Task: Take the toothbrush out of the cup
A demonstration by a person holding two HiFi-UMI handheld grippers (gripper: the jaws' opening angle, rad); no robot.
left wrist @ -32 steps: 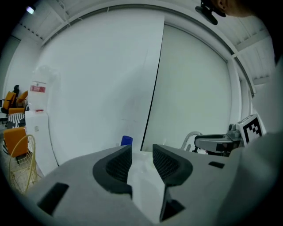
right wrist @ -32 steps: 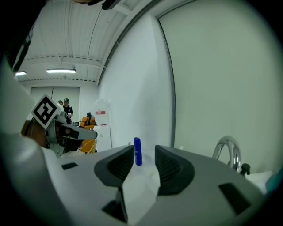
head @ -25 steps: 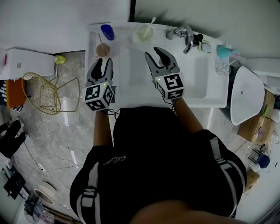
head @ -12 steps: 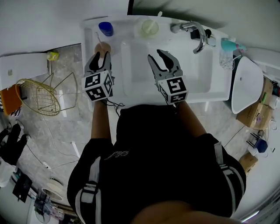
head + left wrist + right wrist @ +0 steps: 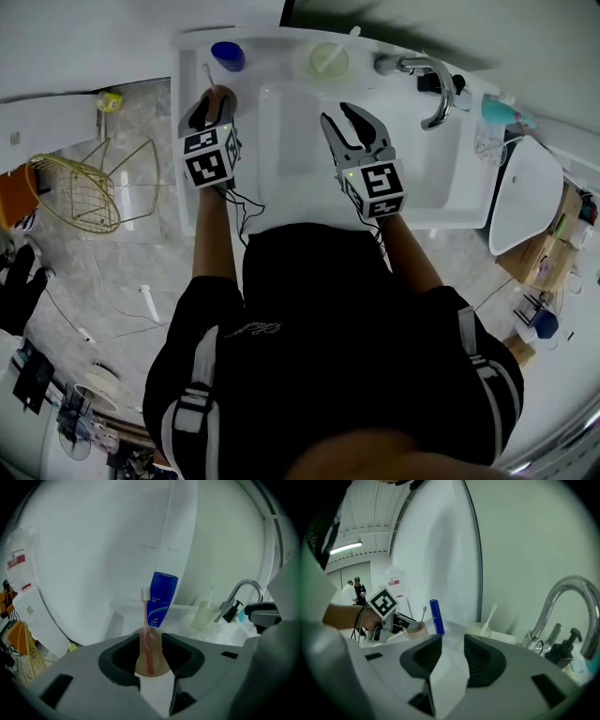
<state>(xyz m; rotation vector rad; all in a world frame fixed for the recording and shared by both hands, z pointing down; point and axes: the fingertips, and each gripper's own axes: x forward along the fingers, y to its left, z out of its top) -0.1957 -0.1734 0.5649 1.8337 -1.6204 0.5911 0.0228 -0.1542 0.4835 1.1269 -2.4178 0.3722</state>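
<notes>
Left gripper point(image 5: 211, 106), jaws apart, flanks the tan cup point(image 5: 154, 666) on the sink point(image 5: 281, 155) ledge's far left, pink toothbrush point(image 5: 146, 620) upright inside; right gripper point(image 5: 355, 123) hovers over the basin, jaws wide, empty.

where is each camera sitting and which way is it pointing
Head view: on the person's head, looking steeply down at the sink; torso, both forearms, left gripper and right gripper show.
Left gripper view: on the left gripper, facing the wall; its open jaws flank the pink toothbrush in the brown cup.
Right gripper view: on the right gripper, facing the wall behind the sink; its open, empty jaws, plus the left gripper and forearm, show.
Shared: blue tube and faucet appear in all three.
</notes>
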